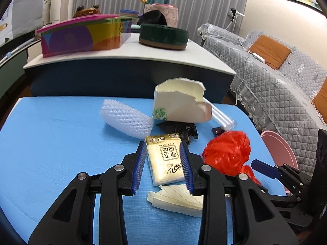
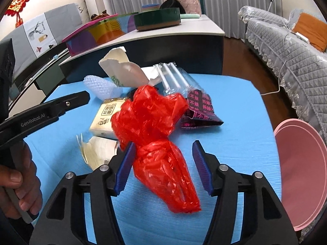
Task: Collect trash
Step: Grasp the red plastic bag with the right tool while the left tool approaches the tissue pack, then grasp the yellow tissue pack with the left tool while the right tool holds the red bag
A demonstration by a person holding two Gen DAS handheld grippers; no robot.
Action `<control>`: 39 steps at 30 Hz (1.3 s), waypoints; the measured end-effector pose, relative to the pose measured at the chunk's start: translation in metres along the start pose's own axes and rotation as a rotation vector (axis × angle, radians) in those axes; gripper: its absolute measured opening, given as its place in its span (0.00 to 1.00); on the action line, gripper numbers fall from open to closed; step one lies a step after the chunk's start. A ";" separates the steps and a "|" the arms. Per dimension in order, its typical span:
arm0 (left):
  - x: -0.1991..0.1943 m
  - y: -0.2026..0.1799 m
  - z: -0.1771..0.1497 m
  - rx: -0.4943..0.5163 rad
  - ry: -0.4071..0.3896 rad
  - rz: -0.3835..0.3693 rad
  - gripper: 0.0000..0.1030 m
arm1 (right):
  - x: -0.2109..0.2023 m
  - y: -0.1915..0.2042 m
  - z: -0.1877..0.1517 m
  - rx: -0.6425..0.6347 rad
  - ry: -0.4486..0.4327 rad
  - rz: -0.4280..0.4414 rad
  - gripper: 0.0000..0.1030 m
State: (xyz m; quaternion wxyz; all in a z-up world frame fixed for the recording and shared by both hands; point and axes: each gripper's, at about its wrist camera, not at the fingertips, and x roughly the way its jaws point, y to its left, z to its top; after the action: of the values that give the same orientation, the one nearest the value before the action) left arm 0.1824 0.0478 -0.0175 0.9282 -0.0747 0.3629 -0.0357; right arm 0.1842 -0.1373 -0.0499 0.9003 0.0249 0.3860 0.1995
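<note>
1. Left gripper [image 1: 164,163] in the left wrist view had its blue pads [image 1: 140,166] pressed against both long sides of a tissue packet [image 1: 166,159], clamped on it above the blue mat [image 1: 61,143].
2. Beyond it lay a white foam net [image 1: 126,118], a torn paper cup [image 1: 181,102] and black wrapper [image 1: 179,129]; torn lined paper [image 1: 175,200] lay beneath the jaws.
3. Right gripper [image 2: 163,167] in the right wrist view stood spread apart around a crumpled red plastic bag [image 2: 155,134], the left pad [image 2: 124,167] touching it, the other clear.
4. A pink bin [image 2: 302,163] sat beside the mat's right edge, a purple-printed wrapper [image 2: 199,110] just behind the bag.
</note>
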 end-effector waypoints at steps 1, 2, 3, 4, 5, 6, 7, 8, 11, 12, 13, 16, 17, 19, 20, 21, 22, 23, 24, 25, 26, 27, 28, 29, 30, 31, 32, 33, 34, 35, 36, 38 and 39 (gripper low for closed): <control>0.002 0.000 -0.001 0.000 0.007 -0.001 0.40 | 0.002 0.000 -0.001 0.001 0.005 0.008 0.56; 0.005 -0.001 -0.002 0.001 0.017 -0.003 0.46 | 0.003 -0.001 -0.001 0.002 0.009 0.014 0.56; 0.008 -0.002 -0.003 0.001 0.031 -0.007 0.50 | 0.005 0.000 -0.001 -0.002 0.018 0.019 0.56; 0.012 -0.003 -0.004 0.002 0.042 -0.008 0.55 | 0.007 0.001 -0.002 -0.011 0.028 0.016 0.56; 0.015 -0.004 -0.006 0.005 0.053 -0.006 0.57 | 0.009 0.002 -0.003 -0.019 0.036 0.012 0.56; 0.017 -0.005 -0.007 0.007 0.060 -0.005 0.58 | 0.011 0.003 -0.004 -0.026 0.046 0.008 0.55; 0.020 -0.006 -0.009 0.007 0.068 -0.003 0.60 | 0.013 0.003 -0.005 -0.026 0.052 0.009 0.54; 0.023 -0.007 -0.011 0.009 0.081 0.001 0.60 | 0.013 0.002 -0.004 -0.023 0.054 0.012 0.52; 0.030 -0.009 -0.015 0.008 0.110 0.012 0.61 | 0.013 0.001 -0.003 -0.017 0.057 0.014 0.48; 0.032 -0.010 -0.016 0.010 0.121 0.012 0.61 | 0.013 0.001 -0.003 -0.018 0.056 0.012 0.48; 0.035 -0.011 -0.018 0.018 0.132 0.017 0.61 | 0.013 0.000 -0.003 -0.017 0.056 0.012 0.47; 0.039 -0.014 -0.022 0.024 0.147 0.020 0.61 | 0.013 0.000 -0.003 -0.018 0.055 0.013 0.44; 0.039 -0.014 -0.022 0.024 0.149 0.021 0.61 | 0.013 0.000 -0.002 -0.019 0.055 0.013 0.43; 0.039 -0.016 -0.023 0.029 0.150 0.025 0.61 | 0.012 0.001 -0.002 -0.025 0.055 0.012 0.42; 0.039 -0.016 -0.022 0.032 0.150 0.027 0.61 | 0.012 0.002 -0.002 -0.028 0.054 0.012 0.41; 0.039 -0.017 -0.022 0.032 0.151 0.027 0.61 | 0.011 0.002 -0.002 -0.030 0.052 0.011 0.41; 0.039 -0.016 -0.022 0.030 0.152 0.025 0.61 | 0.011 0.002 -0.002 -0.032 0.050 0.010 0.41; 0.039 -0.016 -0.022 0.029 0.154 0.023 0.61 | 0.010 0.002 -0.002 -0.032 0.048 0.008 0.41; 0.040 -0.016 -0.022 0.028 0.156 0.022 0.61 | 0.009 0.002 -0.001 -0.031 0.046 0.006 0.41; 0.040 -0.016 -0.022 0.026 0.157 0.020 0.61 | 0.008 0.001 -0.001 -0.029 0.043 0.004 0.40; 0.040 -0.017 -0.022 0.026 0.158 0.017 0.61 | 0.007 0.001 -0.001 -0.028 0.040 0.002 0.40; 0.040 -0.018 -0.022 0.029 0.161 0.016 0.61 | 0.007 0.001 -0.001 -0.028 0.038 0.002 0.40; 0.041 -0.019 -0.022 0.036 0.162 0.019 0.61 | 0.006 0.001 -0.001 -0.029 0.035 0.000 0.40; 0.041 -0.019 -0.022 0.042 0.162 0.025 0.61 | 0.005 0.001 -0.001 -0.031 0.034 -0.001 0.40; 0.042 -0.019 -0.022 0.045 0.164 0.029 0.61 | 0.004 0.001 -0.001 -0.033 0.032 -0.002 0.40; 0.042 -0.019 -0.022 0.044 0.166 0.032 0.60 | 0.003 0.002 -0.001 -0.035 0.030 -0.003 0.40; 0.043 -0.019 -0.022 0.043 0.167 0.035 0.55 | 0.003 0.002 -0.002 -0.037 0.029 -0.004 0.39; 0.043 -0.019 -0.022 0.043 0.168 0.037 0.55 | 0.002 0.002 -0.002 -0.039 0.028 -0.005 0.39; 0.042 -0.019 -0.022 0.046 0.166 0.040 0.54 | 0.001 0.002 -0.002 -0.040 0.026 -0.006 0.39; 0.041 -0.019 -0.021 0.052 0.160 0.045 0.54 | 0.000 0.002 -0.002 -0.042 0.024 -0.008 0.39; 0.040 -0.020 -0.021 0.056 0.156 0.049 0.54 | -0.001 0.002 -0.002 -0.043 0.020 -0.010 0.39; 0.037 -0.021 -0.020 0.061 0.146 0.053 0.53 | -0.004 0.002 -0.002 -0.043 0.014 -0.012 0.39; 0.036 -0.022 -0.019 0.063 0.140 0.055 0.53 | -0.005 0.002 -0.001 -0.042 0.010 -0.013 0.39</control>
State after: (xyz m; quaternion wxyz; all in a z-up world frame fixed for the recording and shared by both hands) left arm 0.1952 0.0198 -0.0518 0.9031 -0.0327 0.4274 -0.0266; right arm 0.1791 -0.1373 -0.0468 0.9001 0.0023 0.3862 0.2018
